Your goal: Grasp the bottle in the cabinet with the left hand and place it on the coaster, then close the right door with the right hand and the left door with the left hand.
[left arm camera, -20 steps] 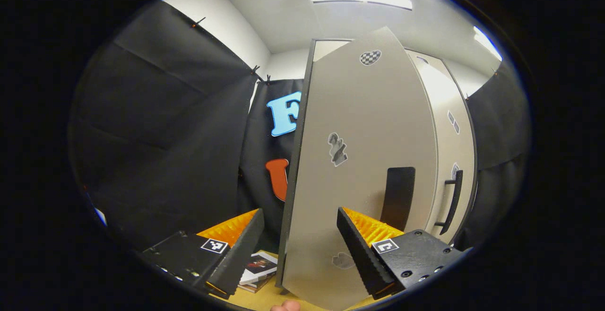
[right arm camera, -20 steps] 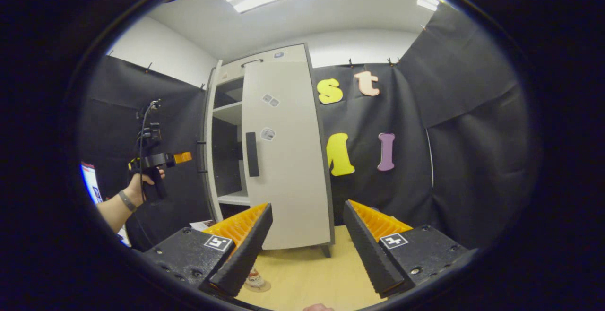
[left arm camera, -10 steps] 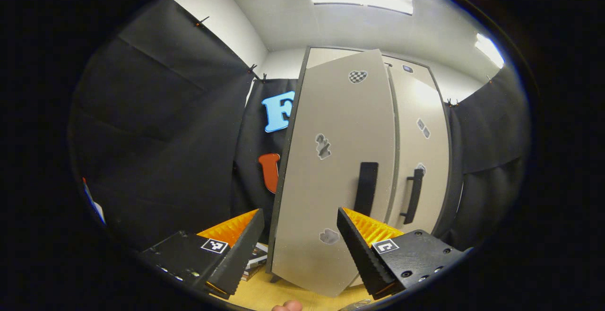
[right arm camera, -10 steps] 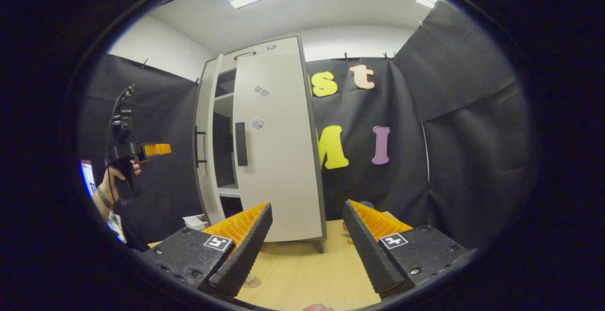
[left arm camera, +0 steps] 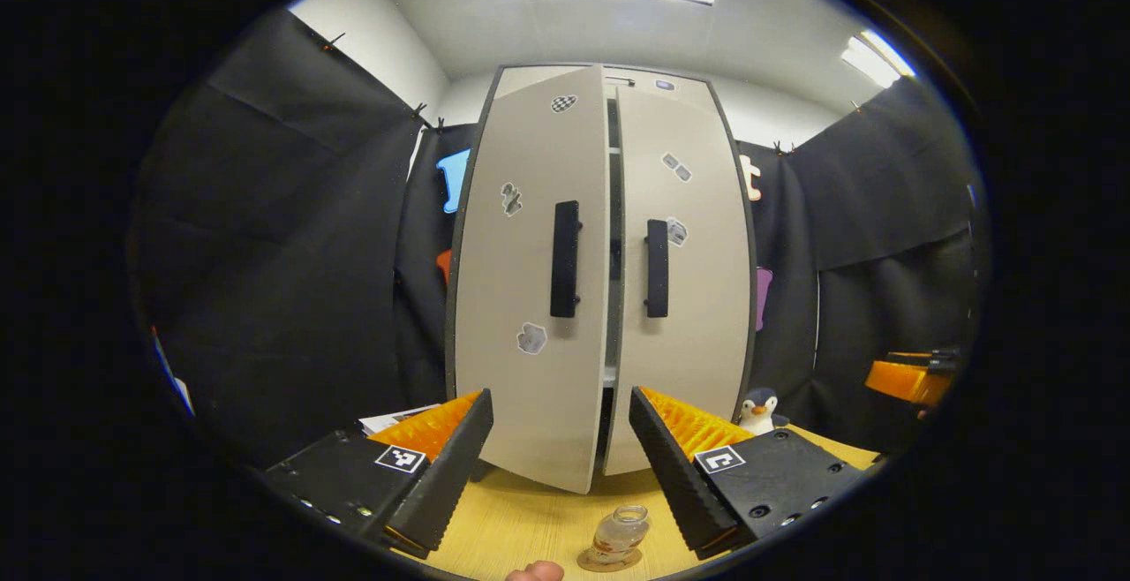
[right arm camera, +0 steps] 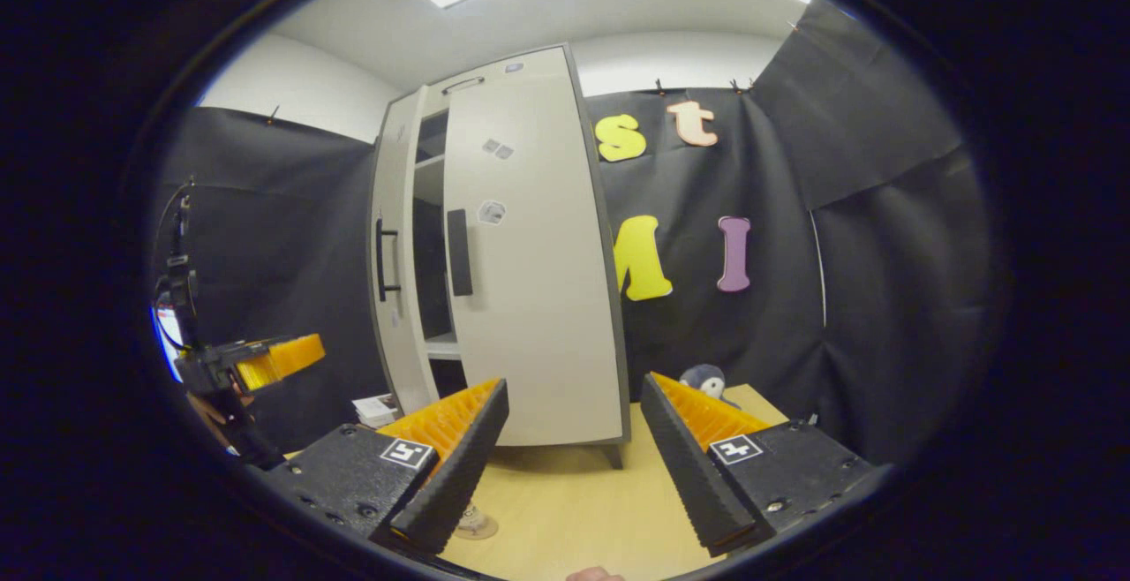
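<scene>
The bottle (left arm camera: 618,532) stands upright on the coaster (left arm camera: 609,560) on the worktop (left arm camera: 530,524), in front of the cabinet (left arm camera: 600,272). Both doors are nearly shut, the left door (left arm camera: 525,281) slightly ajar with a dark gap beside the right door (left arm camera: 684,281). The left gripper (left arm camera: 558,440) and right gripper (right arm camera: 574,426) hover clear of everything, fingers apart and holding nothing. A toy penguin (left arm camera: 757,411) sits right of the cabinet.

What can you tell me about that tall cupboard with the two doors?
The cabinet is tall and pale grey with dark edging, standing upright on the wooden table against the black cloth. Each door has a black vertical handle and small stickers. The right door looks about closed; the left door stands slightly ajar, leaving a gap that shows a shelf inside. No gripper touches it.
</scene>
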